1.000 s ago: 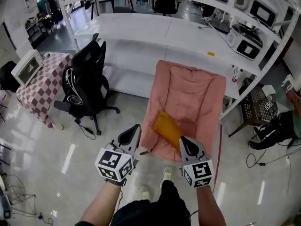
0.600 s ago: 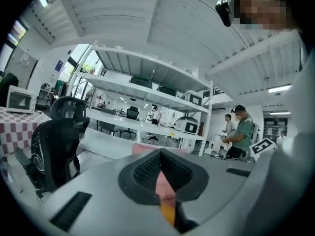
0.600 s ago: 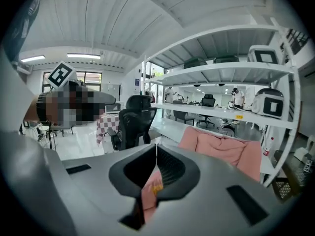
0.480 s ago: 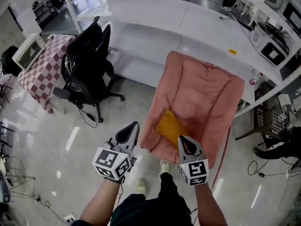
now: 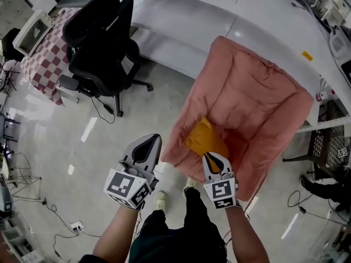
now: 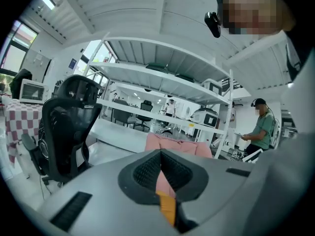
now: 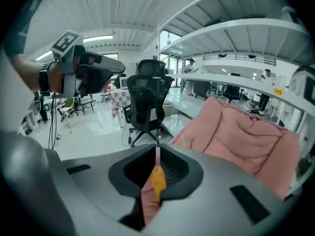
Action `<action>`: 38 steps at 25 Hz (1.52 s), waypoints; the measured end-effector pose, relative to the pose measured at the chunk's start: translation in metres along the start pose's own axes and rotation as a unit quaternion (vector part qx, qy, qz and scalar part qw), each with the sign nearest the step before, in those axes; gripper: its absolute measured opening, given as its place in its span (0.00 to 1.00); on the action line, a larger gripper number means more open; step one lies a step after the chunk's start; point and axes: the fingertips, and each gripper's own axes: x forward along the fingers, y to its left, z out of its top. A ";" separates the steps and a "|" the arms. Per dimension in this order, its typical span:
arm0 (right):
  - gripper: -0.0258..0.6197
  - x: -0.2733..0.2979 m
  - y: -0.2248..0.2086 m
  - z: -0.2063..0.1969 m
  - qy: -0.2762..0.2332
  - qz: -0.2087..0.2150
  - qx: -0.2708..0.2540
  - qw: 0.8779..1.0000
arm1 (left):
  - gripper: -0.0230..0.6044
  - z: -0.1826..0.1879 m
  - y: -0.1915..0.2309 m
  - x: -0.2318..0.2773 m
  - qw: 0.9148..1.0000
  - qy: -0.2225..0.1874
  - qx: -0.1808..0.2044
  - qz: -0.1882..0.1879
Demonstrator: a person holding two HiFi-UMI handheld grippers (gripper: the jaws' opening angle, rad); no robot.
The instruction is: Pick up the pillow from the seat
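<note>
An orange pillow [image 5: 204, 137] lies on the seat of a pink padded chair [image 5: 258, 103]. My right gripper [image 5: 211, 158] is shut and empty, and its tip overlaps the pillow's near edge in the head view. In the right gripper view, a sliver of orange pillow [image 7: 158, 178] and pink chair [image 7: 236, 127] shows through the narrow slit of the gripper [image 7: 157, 149]. My left gripper [image 5: 148, 141] is shut too, over the floor left of the seat's front corner. Pillow [image 6: 167, 208] and chair [image 6: 177, 144] show past its jaws.
A black office chair [image 5: 101, 43] stands to the left of the pink chair. Behind both runs a long white shelf unit [image 5: 186, 15]. A checkered table with a microwave [image 5: 33, 34] is at far left. Cables [image 5: 33, 190] trail over the glossy floor. A black crate [image 5: 329, 141] is at right.
The view has closed in on the pink chair, which now looks larger. The right gripper's tip has come over the pillow's near edge. Both grippers stayed shut.
</note>
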 end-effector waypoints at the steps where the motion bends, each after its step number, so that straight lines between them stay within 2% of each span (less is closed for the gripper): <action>1: 0.05 0.010 0.000 -0.008 0.011 0.006 -0.010 1.000 | 0.04 -0.006 0.003 0.004 1.000 0.003 -0.003 0.005; 5: 0.06 0.047 0.002 -0.033 0.056 0.034 -0.045 0.997 | 0.04 -0.026 0.017 0.018 1.000 0.014 -0.010 0.024; 8: 0.13 0.075 0.007 -0.046 0.076 0.064 -0.065 0.993 | 0.04 -0.036 0.028 0.028 0.999 0.016 -0.012 0.036; 12: 0.16 0.100 0.013 -0.065 0.102 0.087 -0.110 0.985 | 0.04 -0.050 0.039 0.033 0.998 0.023 -0.025 0.054; 18: 0.25 0.136 0.020 -0.100 0.138 0.096 -0.195 0.966 | 0.04 -0.065 0.052 0.040 0.996 0.026 -0.036 0.078; 25: 0.38 0.165 0.032 -0.135 0.180 0.106 -0.270 0.940 | 0.04 -0.078 0.059 0.042 0.995 0.030 -0.045 0.089; 32: 0.38 0.186 0.031 -0.155 0.204 0.081 -0.312 0.925 | 0.04 -0.082 0.067 0.040 0.994 0.031 -0.049 0.095; 38: 0.21 0.197 0.025 -0.159 0.205 0.047 -0.333 0.919 | 0.04 -0.092 0.069 0.033 0.993 0.037 -0.051 0.097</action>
